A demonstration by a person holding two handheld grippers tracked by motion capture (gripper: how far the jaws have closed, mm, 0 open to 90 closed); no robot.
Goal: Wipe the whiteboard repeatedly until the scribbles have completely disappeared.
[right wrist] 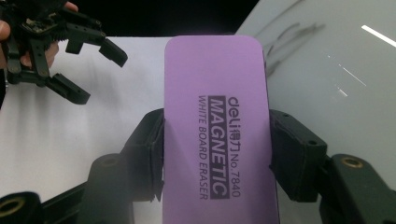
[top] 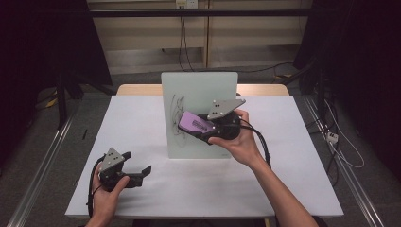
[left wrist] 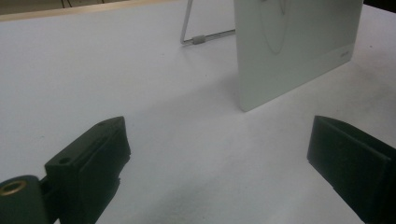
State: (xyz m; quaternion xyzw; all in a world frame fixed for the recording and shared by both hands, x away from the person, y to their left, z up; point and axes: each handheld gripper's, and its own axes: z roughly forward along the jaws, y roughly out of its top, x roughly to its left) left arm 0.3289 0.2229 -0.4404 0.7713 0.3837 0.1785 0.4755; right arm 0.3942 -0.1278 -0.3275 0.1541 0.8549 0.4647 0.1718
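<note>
Working from the largest item down: the bench (top: 142,123), under a white cover, carries an upright whiteboard (top: 198,90) on a wire stand, its face bearing dark pen strokes (top: 177,111) near the left edge. The right tongs (top: 189,124) are clamped on a purple whiteboard eraser (top: 195,124), held up against the board's face beside those strokes. The left tongs (top: 142,171) stand open and empty, low over the bench's near left corner, well apart from the board. Judgement on handling: the eraser looks light, with a smooth stiff plastic back that could slip; the hold across its long sides near the middle seems the right place, leaving the wiping face free. The right gripper view gives the eraser (right wrist: 217,130) label and both pads pressing its edges, which the high view cannot resolve; the left gripper view shows the wire stand (left wrist: 198,37) behind the whiteboard (left wrist: 294,51).
</note>
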